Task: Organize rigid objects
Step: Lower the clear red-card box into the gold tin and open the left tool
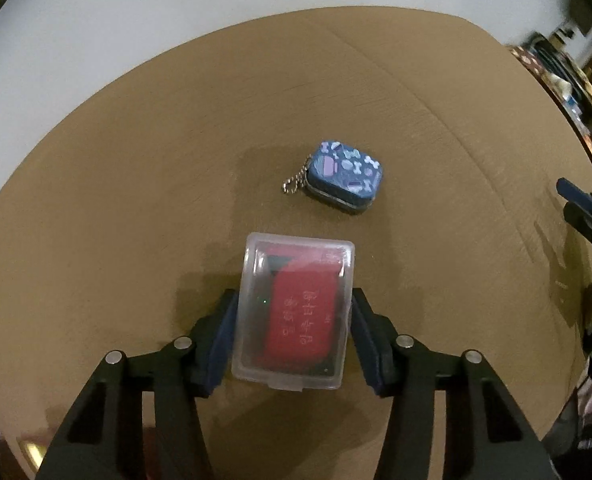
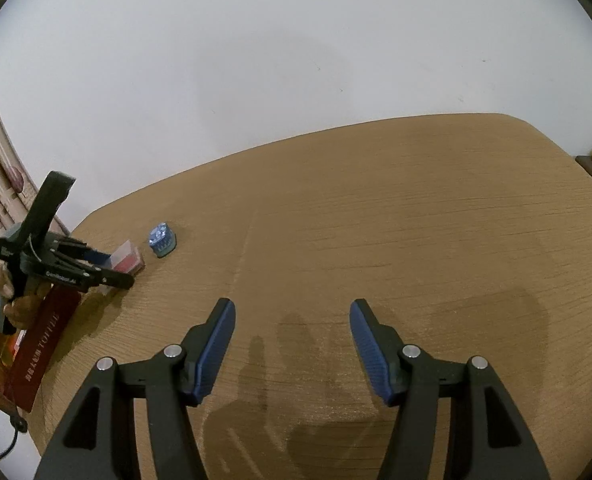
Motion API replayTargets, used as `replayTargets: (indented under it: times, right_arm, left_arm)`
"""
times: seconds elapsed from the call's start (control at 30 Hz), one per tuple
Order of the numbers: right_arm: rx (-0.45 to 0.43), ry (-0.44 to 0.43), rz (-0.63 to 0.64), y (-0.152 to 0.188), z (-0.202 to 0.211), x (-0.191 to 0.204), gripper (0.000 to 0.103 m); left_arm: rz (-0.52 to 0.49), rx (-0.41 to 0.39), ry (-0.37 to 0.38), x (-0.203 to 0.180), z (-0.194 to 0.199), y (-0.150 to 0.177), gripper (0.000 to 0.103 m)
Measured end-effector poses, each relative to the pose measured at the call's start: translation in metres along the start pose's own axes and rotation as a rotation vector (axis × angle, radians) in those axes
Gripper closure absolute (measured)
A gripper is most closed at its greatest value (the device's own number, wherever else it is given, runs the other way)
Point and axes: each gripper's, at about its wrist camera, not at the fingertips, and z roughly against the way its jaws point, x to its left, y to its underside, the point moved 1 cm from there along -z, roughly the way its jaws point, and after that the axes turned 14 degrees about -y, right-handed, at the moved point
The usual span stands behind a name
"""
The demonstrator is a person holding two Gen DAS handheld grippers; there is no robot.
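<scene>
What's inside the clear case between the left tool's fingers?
Inside the clear case: a red pack with white Korean lettering, dark edging around it. Its contents are covered.

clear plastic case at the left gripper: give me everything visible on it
The clear plastic case is a frosted, translucent rectangular box with rounded corners and a small tab on its near edge. Inside is a red item with pale Korean lettering. The lid looks shut. It lies flat on the wooden table, lengthwise between the fingers of the left gripper, whose blue pads sit at both long sides; firm contact cannot be confirmed. A blue patterned keychain case lies just beyond, apart from it.
</scene>
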Motion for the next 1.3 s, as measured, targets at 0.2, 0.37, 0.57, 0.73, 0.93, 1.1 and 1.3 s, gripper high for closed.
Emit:
replayTargets:
  times: [0.2, 0.37, 0.57, 0.73, 0.93, 1.1, 1.3]
  right_arm:
    - [0.002, 0.001, -0.011, -0.003, -0.001, -0.003, 0.042]
    - [0.016, 0.011, -0.010, -0.005, -0.005, -0.003, 0.041]
    - [0.047, 0.033, -0.005, -0.008, -0.015, 0.001, 0.040]
    - [0.086, 0.055, 0.001, -0.008, -0.028, 0.005, 0.040]
    - [0.106, 0.072, 0.010, -0.008, -0.042, 0.013, 0.039]
    - [0.112, 0.083, 0.017, -0.005, -0.050, 0.018, 0.039]
    - [0.115, 0.088, 0.019, -0.002, -0.055, 0.021, 0.038]
  left_arm:
    - [0.264, -0.101, 0.032, 0.008, 0.091, 0.067, 0.053]
    - [0.449, -0.062, 0.022, 0.053, 0.163, 0.167, 0.053]
    - [0.381, 0.025, -0.116, 0.090, 0.167, 0.236, 0.053]
    - [0.335, 0.041, -0.113, 0.098, 0.141, 0.247, 0.053]
    - [0.221, 0.073, -0.112, 0.085, 0.110, 0.241, 0.053]
    - [0.056, 0.060, -0.068, 0.069, 0.099, 0.229, 0.053]
    - [-0.093, 0.092, -0.072, 0.059, 0.077, 0.225, 0.053]
